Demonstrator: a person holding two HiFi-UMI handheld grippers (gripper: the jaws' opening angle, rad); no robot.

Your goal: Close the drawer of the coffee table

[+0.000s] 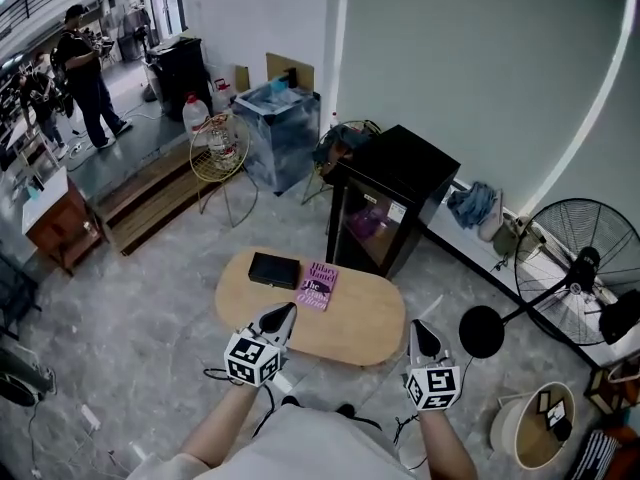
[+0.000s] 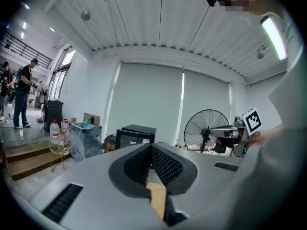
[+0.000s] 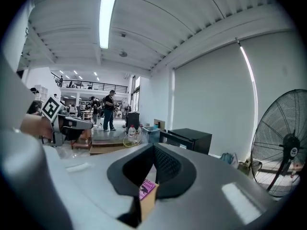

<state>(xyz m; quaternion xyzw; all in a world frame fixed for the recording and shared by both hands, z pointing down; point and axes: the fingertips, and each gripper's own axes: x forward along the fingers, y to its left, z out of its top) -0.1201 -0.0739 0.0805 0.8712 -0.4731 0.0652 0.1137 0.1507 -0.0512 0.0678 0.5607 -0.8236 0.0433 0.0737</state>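
Tongs, two: left tongs (image 1: 283,316) and right tongs (image 1: 421,334), both shut tight, holding nothing, side by side over the near edge of the tabletop (image 1: 372,320).
Coffee table, one, oval; its drawer cannot be made out.
On it: one black box (image 1: 274,270) and one purple book (image 1: 320,286), just beside each other.
Behind: one black cabinet (image 1: 400,168), one standing fan (image 1: 580,266).

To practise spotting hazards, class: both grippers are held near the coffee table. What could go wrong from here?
1. No drawer shows under the coffee table, so it may be ajar unnoticed.
2. A knock from the shut left gripper or right gripper could slide the book or black box.
3. The fan base nearby could trip a foot.
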